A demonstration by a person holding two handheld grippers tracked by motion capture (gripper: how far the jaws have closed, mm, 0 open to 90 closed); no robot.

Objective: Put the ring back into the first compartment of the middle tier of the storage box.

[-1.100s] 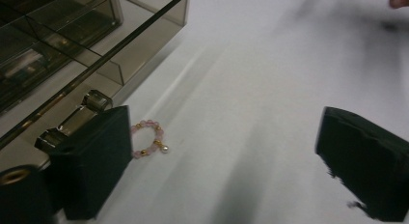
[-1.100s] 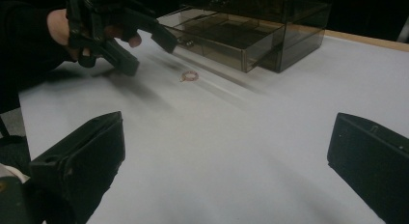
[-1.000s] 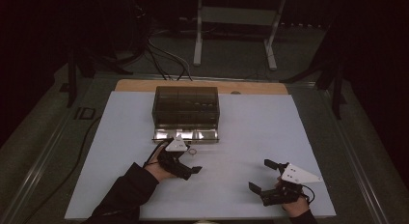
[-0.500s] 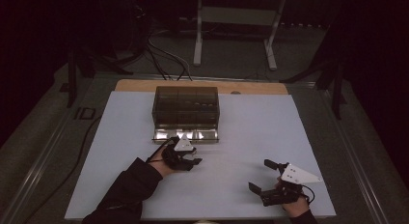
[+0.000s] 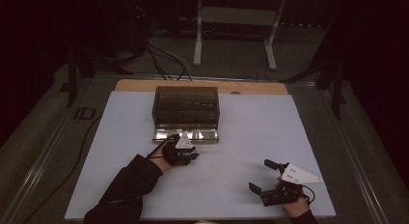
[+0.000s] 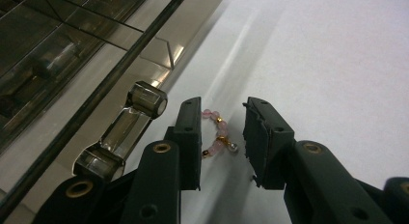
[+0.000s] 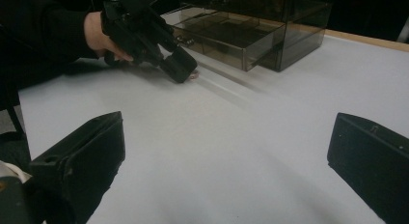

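Beside the open drawer of the smoked box, a pink bead bracelet lies on the white worktop. Left gripper straddles it, fingers apart, not yet closed. Step judged: pickup. Next move calls for closing squarely on the beads. Right gripper waits well apart, fingers wide open, empty.

Lying on the table between the parted jaws of the left gripper, the bracelet, just before the box; right gripper sitting well apart.
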